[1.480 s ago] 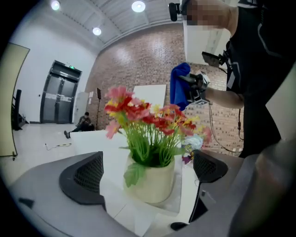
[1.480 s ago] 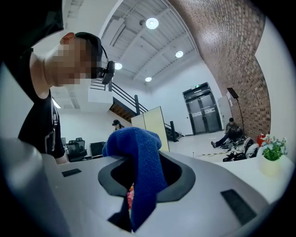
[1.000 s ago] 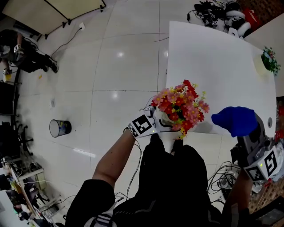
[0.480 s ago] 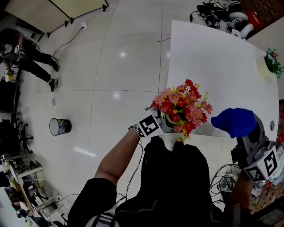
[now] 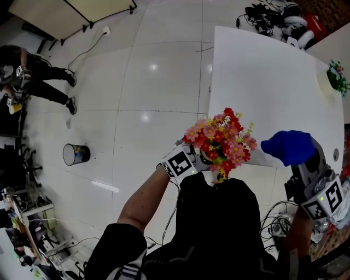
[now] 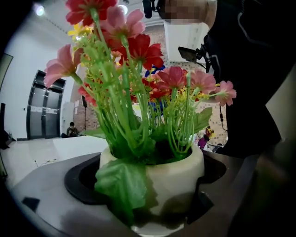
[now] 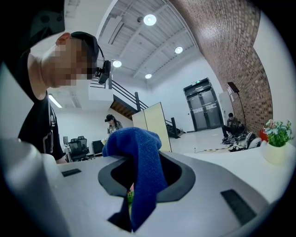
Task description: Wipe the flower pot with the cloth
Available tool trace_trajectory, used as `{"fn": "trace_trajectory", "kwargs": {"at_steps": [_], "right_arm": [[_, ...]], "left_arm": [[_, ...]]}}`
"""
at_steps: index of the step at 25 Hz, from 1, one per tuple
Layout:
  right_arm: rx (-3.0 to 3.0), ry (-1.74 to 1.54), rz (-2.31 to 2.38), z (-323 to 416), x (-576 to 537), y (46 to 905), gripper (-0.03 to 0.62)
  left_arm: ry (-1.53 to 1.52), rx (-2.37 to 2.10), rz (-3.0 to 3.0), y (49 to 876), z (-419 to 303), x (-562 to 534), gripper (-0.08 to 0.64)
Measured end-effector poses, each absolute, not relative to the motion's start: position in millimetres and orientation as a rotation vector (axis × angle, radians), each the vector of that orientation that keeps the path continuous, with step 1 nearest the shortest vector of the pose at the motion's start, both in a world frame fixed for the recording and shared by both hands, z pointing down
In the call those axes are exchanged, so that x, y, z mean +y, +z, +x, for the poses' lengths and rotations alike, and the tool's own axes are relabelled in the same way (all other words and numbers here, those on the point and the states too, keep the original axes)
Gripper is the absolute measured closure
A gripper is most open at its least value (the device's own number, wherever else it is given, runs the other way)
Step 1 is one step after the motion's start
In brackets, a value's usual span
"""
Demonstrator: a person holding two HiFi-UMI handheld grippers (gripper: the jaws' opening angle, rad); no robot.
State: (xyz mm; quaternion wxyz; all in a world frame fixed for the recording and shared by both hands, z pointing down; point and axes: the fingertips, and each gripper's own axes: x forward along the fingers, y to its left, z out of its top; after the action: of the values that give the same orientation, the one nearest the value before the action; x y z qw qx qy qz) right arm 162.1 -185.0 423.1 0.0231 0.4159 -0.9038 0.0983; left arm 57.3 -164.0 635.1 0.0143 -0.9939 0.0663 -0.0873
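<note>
A small white flower pot [image 6: 171, 183] with red, pink and yellow artificial flowers [image 5: 221, 139] is held up off the table, close to the person's chest. My left gripper [image 5: 199, 158] is shut on the pot, its jaws pressing the pot's sides. In the left gripper view a green leaf [image 6: 122, 185] droops over the pot's front. At the right, my right gripper [image 5: 298, 158] is shut on a blue cloth [image 5: 289, 147], bunched over its jaws; the blue cloth [image 7: 138, 166] hangs down between the jaws. The cloth and the pot are apart.
A white table [image 5: 268, 82] spreads ahead. A second potted plant [image 5: 332, 76] stands at its far right edge. Cables and gear [image 5: 273, 13] lie beyond the table. A bin [image 5: 75, 155] and a person [image 5: 33, 76] are on the tiled floor at the left.
The left gripper has carried the flower pot slightly left and nearer to the body. The right gripper with the cloth has hardly moved. The person on the floor has walked.
</note>
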Motion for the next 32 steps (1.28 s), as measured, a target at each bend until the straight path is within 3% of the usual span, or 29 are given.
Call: {"fn": "trace_trajectory", "kwargs": {"at_steps": [25,32], "right_arm": [[-2.793,0.316,1.251,149.1,-181.2,428.1,0.5],[-2.816,0.329,1.214,140.1,-183.8,429.2,0.5]], "left_arm": [[-0.201,0.247,-3.033,638.2,60.0,-163.8,-0.008],[-0.307,0.201,-3.04,644.9,64.1,-162.0,-0.008]]}}
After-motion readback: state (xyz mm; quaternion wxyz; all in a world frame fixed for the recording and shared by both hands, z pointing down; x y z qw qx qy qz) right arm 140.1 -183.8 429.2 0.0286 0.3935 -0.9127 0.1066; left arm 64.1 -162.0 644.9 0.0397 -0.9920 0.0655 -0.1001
